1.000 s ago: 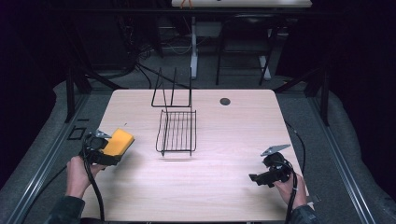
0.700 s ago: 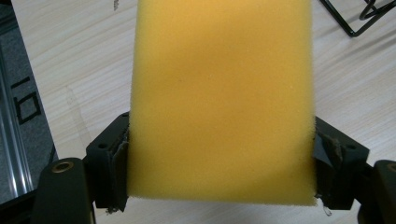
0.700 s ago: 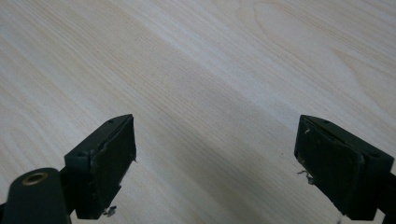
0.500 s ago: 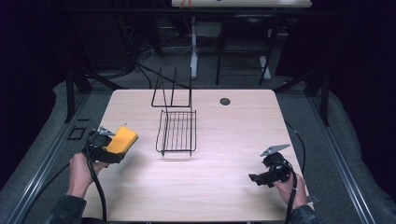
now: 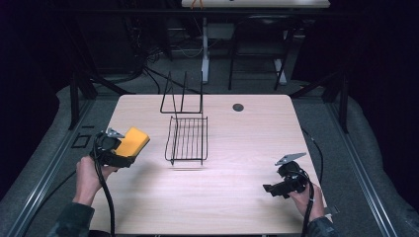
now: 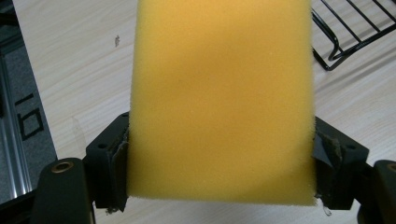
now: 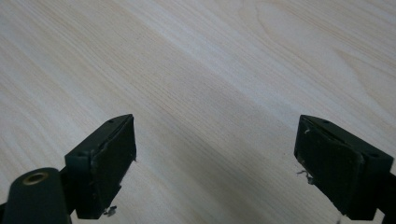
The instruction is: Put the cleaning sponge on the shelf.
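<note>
The sponge point(image 6: 219, 98) is a thick yellow-orange foam block with a fine, even pore texture and square-cut edges, bearing no print or label. It hangs above the left part of the bench point(image 5: 237, 197), clenched across its width between the two black jaws of the left tongs point(image 6: 219, 163), whose pads press into its sides. In the high view the sponge point(image 5: 132, 141) sticks out of the left tongs point(image 5: 121, 150) toward a black wire rack point(image 5: 188, 139), which lies near it at mid-bench; nothing stands between the two. A small dark round spot point(image 5: 238, 107) marks the far part of the bench. The right tongs point(image 7: 217, 163) are released, jaws wide apart over bare wood, at the near right corner point(image 5: 276, 188), well apart from the sponge.
</note>
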A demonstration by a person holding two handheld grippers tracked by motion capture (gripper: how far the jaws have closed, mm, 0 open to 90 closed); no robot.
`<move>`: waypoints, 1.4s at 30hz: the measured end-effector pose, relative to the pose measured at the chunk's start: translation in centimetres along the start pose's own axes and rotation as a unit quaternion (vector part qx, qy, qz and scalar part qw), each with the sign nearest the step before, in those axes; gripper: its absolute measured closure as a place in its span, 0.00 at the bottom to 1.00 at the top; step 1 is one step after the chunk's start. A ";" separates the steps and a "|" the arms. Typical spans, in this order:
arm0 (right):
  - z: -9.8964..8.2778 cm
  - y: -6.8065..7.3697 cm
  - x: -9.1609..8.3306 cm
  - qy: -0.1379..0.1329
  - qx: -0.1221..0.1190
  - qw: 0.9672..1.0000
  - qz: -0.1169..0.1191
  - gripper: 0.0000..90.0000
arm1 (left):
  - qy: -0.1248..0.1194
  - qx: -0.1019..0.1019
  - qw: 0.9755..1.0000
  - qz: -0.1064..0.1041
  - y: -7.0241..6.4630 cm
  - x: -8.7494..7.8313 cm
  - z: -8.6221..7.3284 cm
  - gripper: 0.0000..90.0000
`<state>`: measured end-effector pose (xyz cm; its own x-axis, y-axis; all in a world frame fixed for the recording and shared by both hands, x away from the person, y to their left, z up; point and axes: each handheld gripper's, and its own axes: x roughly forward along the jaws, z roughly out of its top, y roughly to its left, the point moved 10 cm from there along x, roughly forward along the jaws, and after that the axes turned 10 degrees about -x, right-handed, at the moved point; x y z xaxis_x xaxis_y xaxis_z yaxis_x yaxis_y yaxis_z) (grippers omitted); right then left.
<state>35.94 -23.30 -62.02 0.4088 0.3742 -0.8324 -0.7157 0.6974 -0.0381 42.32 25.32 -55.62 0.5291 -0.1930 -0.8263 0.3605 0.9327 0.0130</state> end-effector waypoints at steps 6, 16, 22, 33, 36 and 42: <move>0.0 0.0 0.0 0.000 0.000 1.000 -0.001 0.14 | -0.007 0.003 1.000 -0.005 -0.4 -0.2 0.7 0.25; 0.0 0.1 0.0 0.001 0.000 1.000 0.001 0.14 | -0.015 0.008 1.000 -0.018 -1.3 -0.6 1.8 0.25; 0.0 0.1 0.0 -0.001 0.002 1.000 0.002 0.14 | -0.017 0.013 0.999 -0.024 -1.8 -0.5 2.4 0.25; -0.1 0.1 0.0 0.003 0.000 1.000 -0.002 0.14 | -0.018 0.018 0.999 -0.035 -2.6 0.3 3.2 0.25; 0.0 0.0 0.0 0.001 0.001 1.000 -0.003 0.14 | -0.022 0.022 0.999 -0.039 -2.9 0.4 3.5 0.25; -0.1 0.1 0.0 0.003 0.002 1.000 -0.001 0.14 | -0.022 0.022 0.998 -0.046 -3.3 0.7 3.8 0.25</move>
<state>35.82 -23.31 -62.08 0.4079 0.3690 -0.8351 -0.7128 0.7003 -0.0387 44.46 20.91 -54.12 0.5255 -0.2912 -0.7994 0.4420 0.8963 -0.0359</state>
